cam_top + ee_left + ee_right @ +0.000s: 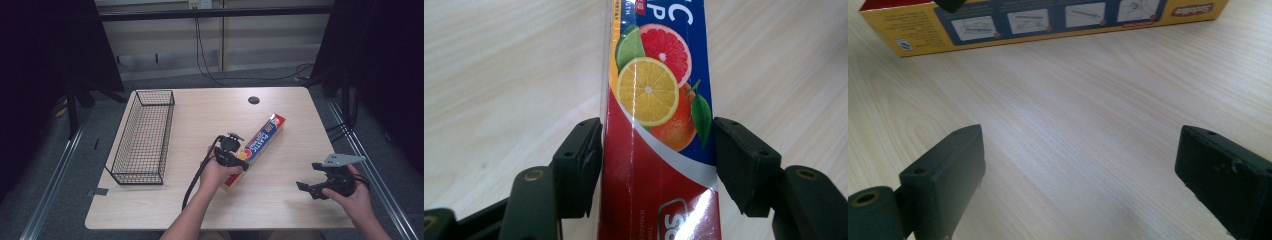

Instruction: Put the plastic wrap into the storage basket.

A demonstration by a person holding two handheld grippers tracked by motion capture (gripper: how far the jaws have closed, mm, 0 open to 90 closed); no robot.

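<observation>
A long plastic wrap box [264,135], blue and red with citrus fruit printed on it, lies diagonally on the wooden table [280,205] right of centre. My left gripper [240,160] is shut across its near half. In the left gripper view both black pads [584,160] press the sides of the box [649,90], just below the fruit picture. My right gripper [309,176] is open near the table's front right and holds nothing. In the right gripper view its jaws [1078,170] stand wide over bare wood, and the box's yellow side [1048,20] lies farther off.
A black wire basket [120,150] stands along the table's left side with nothing in it. A round cable hole [253,100] sits near the far edge. Bare wood lies between the two grippers and in front of them.
</observation>
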